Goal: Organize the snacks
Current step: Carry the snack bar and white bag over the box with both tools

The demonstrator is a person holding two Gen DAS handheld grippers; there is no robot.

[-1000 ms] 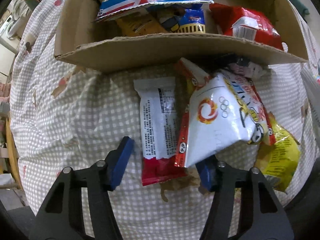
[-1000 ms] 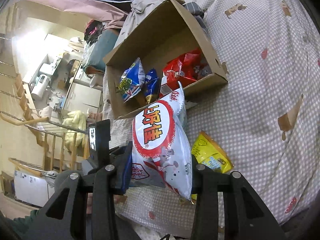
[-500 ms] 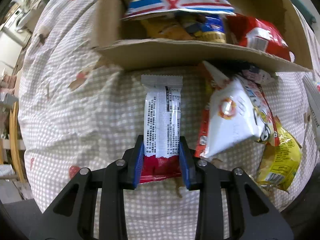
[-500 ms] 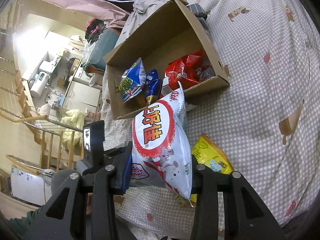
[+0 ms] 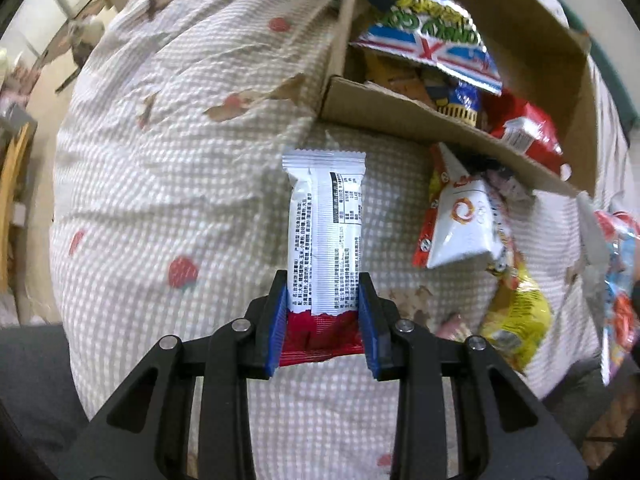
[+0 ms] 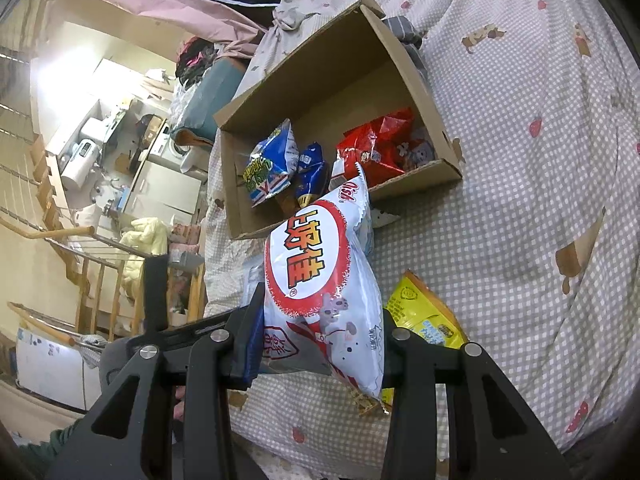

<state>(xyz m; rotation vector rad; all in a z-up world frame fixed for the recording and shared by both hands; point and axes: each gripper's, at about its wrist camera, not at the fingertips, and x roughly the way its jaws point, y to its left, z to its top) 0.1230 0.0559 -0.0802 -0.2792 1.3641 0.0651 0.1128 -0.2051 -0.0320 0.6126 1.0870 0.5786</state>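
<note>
My left gripper (image 5: 323, 324) is shut on a white and red snack bar (image 5: 326, 240), held above the checked bedspread, short of the cardboard box (image 5: 404, 116). My right gripper (image 6: 316, 344) is shut on a big white chip bag with a red ring (image 6: 320, 280), held up in front of the same box (image 6: 340, 80). The box holds a blue bag (image 6: 270, 168), a dark blue bag (image 6: 310, 172) and a red bag (image 6: 380, 148). A white and red bag (image 5: 460, 220) and a yellow bag (image 5: 516, 320) lie on the bed beside the box.
The checked bedspread (image 6: 520, 160) stretches to the right of the box. The bed edge falls off at left toward a wooden stair rail (image 6: 84, 280) and a room below. The yellow bag (image 6: 424, 316) lies just right of my right gripper.
My left gripper closed on the snack bar, lifted it off the bed and swung left, so the box now sits up and to the right. The right gripper held still with its bag.
</note>
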